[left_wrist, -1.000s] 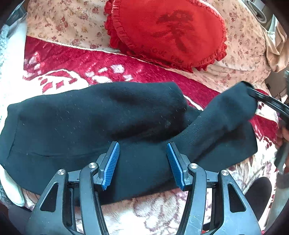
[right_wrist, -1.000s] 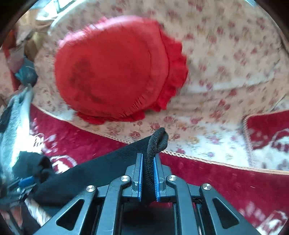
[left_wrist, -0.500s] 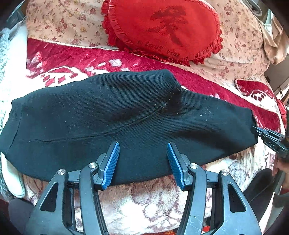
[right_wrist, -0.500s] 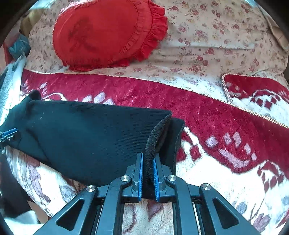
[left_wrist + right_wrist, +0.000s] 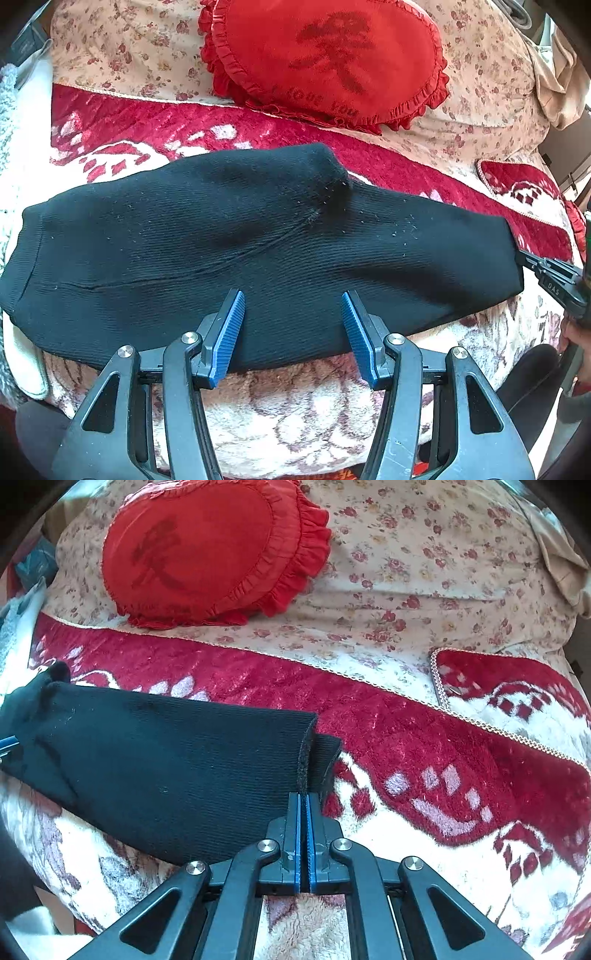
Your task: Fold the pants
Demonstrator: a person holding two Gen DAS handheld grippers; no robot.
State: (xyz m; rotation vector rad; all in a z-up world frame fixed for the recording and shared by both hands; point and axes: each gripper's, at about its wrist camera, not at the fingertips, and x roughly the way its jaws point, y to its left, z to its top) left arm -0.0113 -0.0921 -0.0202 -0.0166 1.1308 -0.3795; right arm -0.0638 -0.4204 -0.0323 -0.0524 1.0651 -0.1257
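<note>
Black knit pants (image 5: 258, 243) lie stretched flat across a red and white blanket (image 5: 155, 125), one leg laid over the other. My left gripper (image 5: 293, 317) is open, its blue pads over the near edge of the pants at mid-length, holding nothing. My right gripper (image 5: 303, 801) is shut on the top leg's cuff (image 5: 304, 753) at the pants' right end; the lower leg's cuff (image 5: 327, 753) sticks out just beyond it. In the left wrist view the right gripper (image 5: 554, 277) shows at the far right edge of the pants.
A red heart-shaped ruffled cushion (image 5: 325, 62) rests against the floral sofa back (image 5: 487, 92) behind the pants. A grey fleece (image 5: 11, 110) lies at the far left. A second red-patterned mat (image 5: 517, 701) lies to the right.
My right gripper carried the raised cuff down and to the right, laying the top leg flat over the lower one. The pants went from bunched to spread out. My left gripper stayed open in place.
</note>
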